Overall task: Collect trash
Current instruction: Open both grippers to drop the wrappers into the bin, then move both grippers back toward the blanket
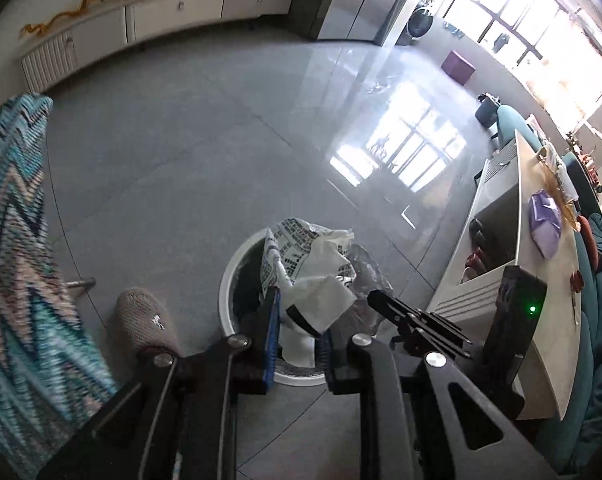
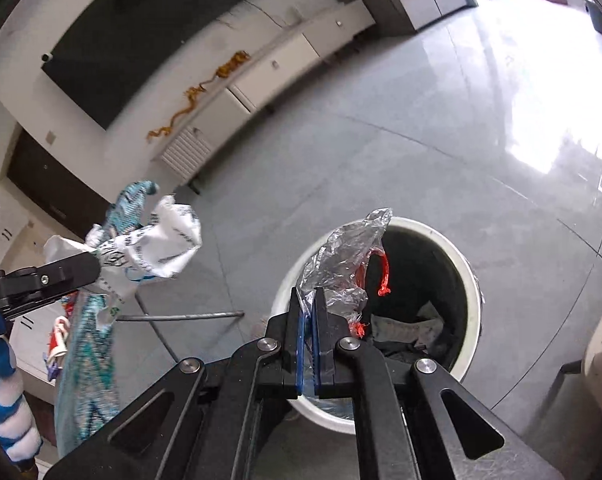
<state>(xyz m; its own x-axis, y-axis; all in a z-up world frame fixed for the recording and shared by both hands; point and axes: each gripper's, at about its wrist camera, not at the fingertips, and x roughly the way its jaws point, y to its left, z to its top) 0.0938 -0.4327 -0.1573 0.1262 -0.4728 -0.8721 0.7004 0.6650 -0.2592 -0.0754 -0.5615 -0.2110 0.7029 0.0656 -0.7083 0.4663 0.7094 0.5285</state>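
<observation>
left tool [image 1: 297, 344]: its blue-padded jaws are standing nearly closed and are pinching a crumpled white printed bag [image 1: 309, 264], with a folded white paper [image 1: 325, 300] bunched up in the same wad.
right tool [image 2: 309, 320]: its jaws are sitting almost fully together, clamping the lower edge of a clear crinkled plastic bag [image 2: 341, 264] that is carrying a red drawstring [image 2: 383, 276].
bin [image 2: 467, 264]: a round white-rimmed bin is standing on the grey floor [image 1: 181, 168], dark inside, with crumpled dark material lying at the bottom.
printed bag, position: in the left wrist view it is hanging ahead of the fingertips, directly over the bin opening; in the right wrist view it is sticking out past the left tool's tip, off to the side of the bin.
clear bag, position: it is rising from the right tool's tips and leaning over the near rim of the bin, with the red string dangling above the dark interior.
handling, judged: both pieces are looking very light, limp and slick, so they are likely to cling to the pads or drift sideways rather than drop straight.
grip point, judged: pinching a gathered, bunched fold is seeming safer than a single loose edge, which could be slipping out.
nearby: a table [image 1: 549, 272] is standing beside the bin, and a slippered foot [image 1: 141, 320] is resting just next to it.
</observation>
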